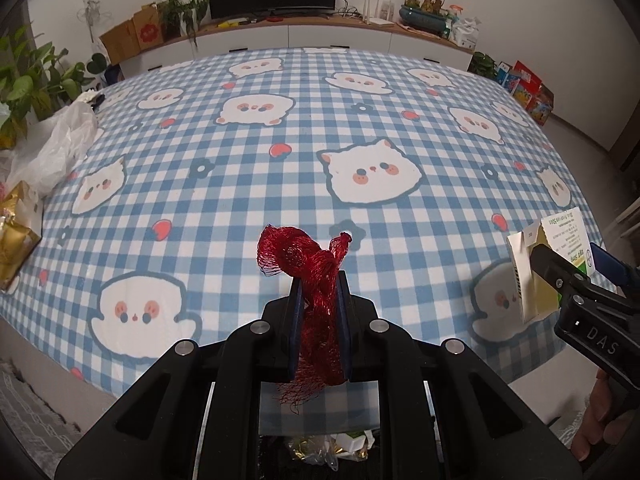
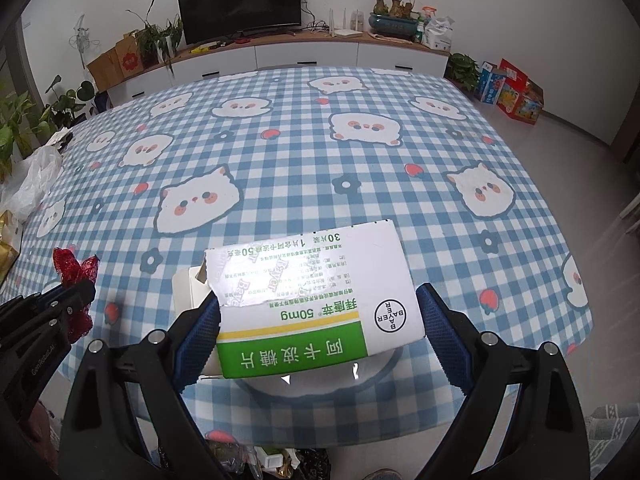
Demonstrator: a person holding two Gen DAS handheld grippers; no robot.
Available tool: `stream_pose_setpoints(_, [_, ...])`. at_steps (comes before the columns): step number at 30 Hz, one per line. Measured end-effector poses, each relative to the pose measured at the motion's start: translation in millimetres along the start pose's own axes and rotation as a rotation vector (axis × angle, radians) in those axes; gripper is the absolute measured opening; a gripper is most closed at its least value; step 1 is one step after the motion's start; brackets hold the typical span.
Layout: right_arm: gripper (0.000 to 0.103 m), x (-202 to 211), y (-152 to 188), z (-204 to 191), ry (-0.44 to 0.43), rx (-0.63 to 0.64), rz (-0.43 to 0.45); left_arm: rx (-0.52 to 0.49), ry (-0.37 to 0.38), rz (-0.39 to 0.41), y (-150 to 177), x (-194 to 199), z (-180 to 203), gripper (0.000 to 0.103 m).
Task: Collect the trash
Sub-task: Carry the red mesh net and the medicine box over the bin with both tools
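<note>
My left gripper (image 1: 319, 285) is shut on a crumpled red mesh net (image 1: 316, 264); the net bulges above the pads and trails below them. It hangs over the near edge of the checked blue-and-white tablecloth (image 1: 280, 152). At the right of this view my right gripper (image 1: 568, 258) holds a box. In the right wrist view my right gripper (image 2: 320, 297) is shut on a torn white-and-green medicine box (image 2: 312, 292), one pad on each side. The left gripper (image 2: 76, 286) with the red net (image 2: 74, 266) shows at the left there.
Under both grippers, below the table edge, lies a heap of trash wrappers (image 1: 332, 448) (image 2: 256, 460). A white plastic bag (image 1: 60, 148) and gold packaging (image 1: 12, 236) sit at the table's left edge. A hand (image 1: 600, 420) holds the right gripper. Cabinets, plants and a television stand behind.
</note>
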State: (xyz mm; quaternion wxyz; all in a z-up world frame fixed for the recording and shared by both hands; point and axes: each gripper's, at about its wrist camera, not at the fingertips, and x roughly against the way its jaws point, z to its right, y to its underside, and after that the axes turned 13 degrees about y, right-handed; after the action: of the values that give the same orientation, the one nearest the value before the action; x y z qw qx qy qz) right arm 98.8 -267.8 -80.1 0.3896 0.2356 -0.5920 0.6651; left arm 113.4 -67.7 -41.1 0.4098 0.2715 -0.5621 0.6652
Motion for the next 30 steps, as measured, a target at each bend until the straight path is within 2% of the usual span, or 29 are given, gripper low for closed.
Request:
stream_pose_setpoints(9, [0.088,24,38,6,0.000,-0.011,0.005,-0.001,0.016,0.022,36,31,5,0.014])
stream_pose_setpoints(22, [0.088,61,106,20,0.004,-0.017,0.030,-0.005,0.029,0.027,105,67,7,0.014])
stream_pose_setpoints(30, [0.088,72,155,20,-0.001,-0.018,0.032,0.007,0.043,-0.008,150,65,7,0.014])
